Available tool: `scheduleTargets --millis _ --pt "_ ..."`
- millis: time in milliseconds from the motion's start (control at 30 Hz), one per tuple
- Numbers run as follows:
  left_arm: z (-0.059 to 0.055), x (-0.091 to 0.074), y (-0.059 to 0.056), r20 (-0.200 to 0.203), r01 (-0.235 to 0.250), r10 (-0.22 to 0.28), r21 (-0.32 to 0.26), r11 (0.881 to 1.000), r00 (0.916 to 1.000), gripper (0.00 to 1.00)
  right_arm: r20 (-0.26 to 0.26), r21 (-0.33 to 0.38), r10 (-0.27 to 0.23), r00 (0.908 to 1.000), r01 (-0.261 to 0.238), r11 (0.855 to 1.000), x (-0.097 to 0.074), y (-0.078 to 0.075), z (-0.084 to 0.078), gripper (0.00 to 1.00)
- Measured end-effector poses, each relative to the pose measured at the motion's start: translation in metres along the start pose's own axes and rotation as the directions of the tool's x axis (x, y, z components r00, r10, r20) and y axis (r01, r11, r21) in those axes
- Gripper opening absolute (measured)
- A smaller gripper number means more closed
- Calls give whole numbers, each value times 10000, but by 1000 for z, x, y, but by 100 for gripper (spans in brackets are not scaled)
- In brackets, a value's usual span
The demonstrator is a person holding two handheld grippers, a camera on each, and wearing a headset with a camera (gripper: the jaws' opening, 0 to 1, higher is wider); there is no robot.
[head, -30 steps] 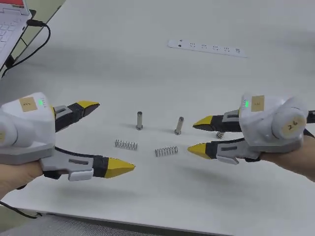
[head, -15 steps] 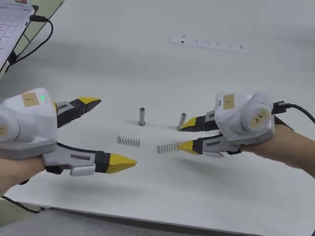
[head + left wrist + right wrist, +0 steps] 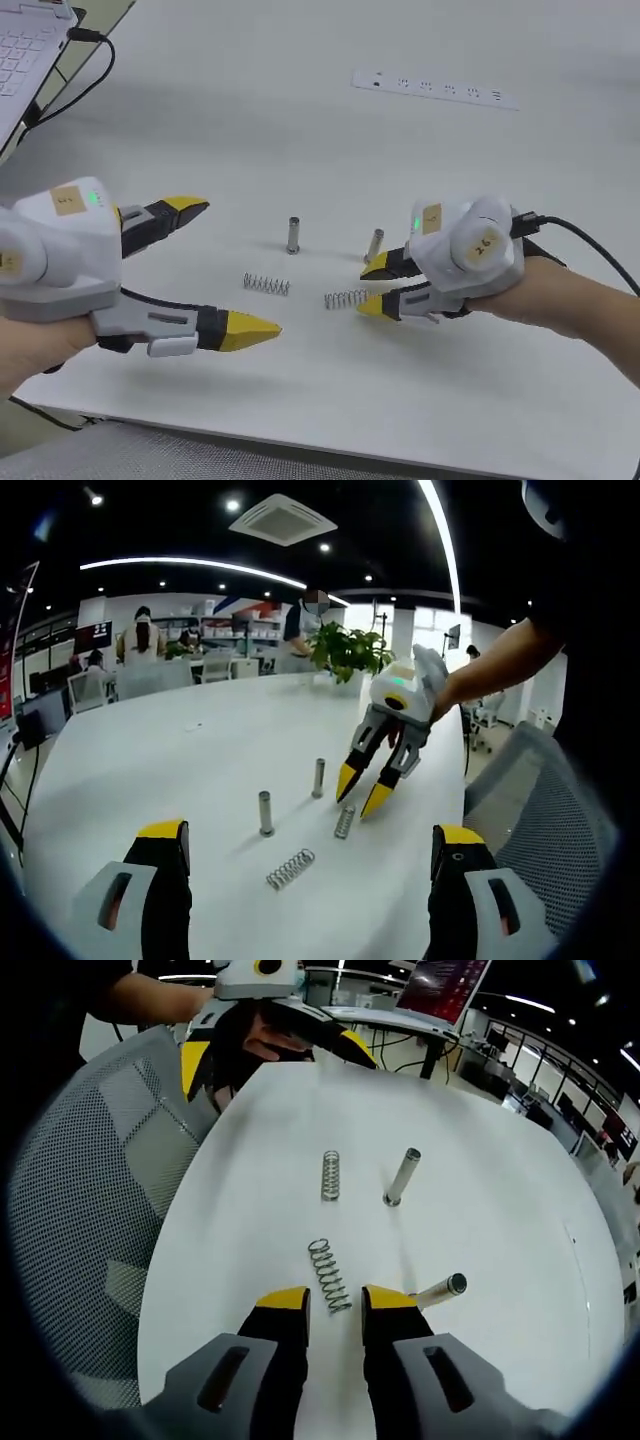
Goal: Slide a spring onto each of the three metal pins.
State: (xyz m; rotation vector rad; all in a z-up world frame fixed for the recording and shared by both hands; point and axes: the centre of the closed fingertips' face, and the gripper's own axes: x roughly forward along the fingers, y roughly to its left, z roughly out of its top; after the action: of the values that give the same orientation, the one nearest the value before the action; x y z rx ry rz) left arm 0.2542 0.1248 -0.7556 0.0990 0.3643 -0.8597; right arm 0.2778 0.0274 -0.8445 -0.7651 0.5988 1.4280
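Note:
Two short metal pins point(image 3: 294, 235) point(image 3: 374, 244) stand on the white table point(image 3: 300, 130). In front of them lie two loose springs point(image 3: 267, 285) point(image 3: 345, 298). My right gripper point(image 3: 371, 286) is open by a narrow gap, its yellow tips at the right end of the nearer spring point(image 3: 329, 1273), whose end lies between them. One pin point(image 3: 437, 1290) stands just beside the right jaw tip. My left gripper point(image 3: 225, 266) hovers wide open at the left, holding nothing. In the left gripper view both springs point(image 3: 291, 868) point(image 3: 344, 821) and both pins point(image 3: 265, 812) point(image 3: 318, 777) lie ahead.
A white power strip point(image 3: 435, 90) lies at the far side of the table. A laptop point(image 3: 25, 45) with a black cable point(image 3: 75, 85) sits at the far left corner. The table's front edge point(image 3: 300, 445) runs close below both grippers.
My right gripper has moved left and down to the right-hand spring, and its jaws have narrowed. The left gripper has barely moved.

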Motion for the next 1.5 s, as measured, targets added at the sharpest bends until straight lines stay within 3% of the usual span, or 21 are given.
scheduleTargets --millis 300,600,1067,1500 --pt "-3 -1 0 -30 -25 25 -53 10000 10000 98 -152 -85 141 9998 -142 9999 7 0 -1 17" --pt "-5 -5 2 -61 -114 113 -76 9999 9999 98 -402 -318 208 9990 -221 9992 11 1 -4 9" --pt "-3 -3 -2 -50 -15 15 -77 10000 10000 98 -555 -399 303 9980 -325 9987 13 4 -4 8" --pt "9 4 -6 40 229 -229 138 9996 9997 98 -59 -134 -124 9999 123 9998 -16 -1 5 8"
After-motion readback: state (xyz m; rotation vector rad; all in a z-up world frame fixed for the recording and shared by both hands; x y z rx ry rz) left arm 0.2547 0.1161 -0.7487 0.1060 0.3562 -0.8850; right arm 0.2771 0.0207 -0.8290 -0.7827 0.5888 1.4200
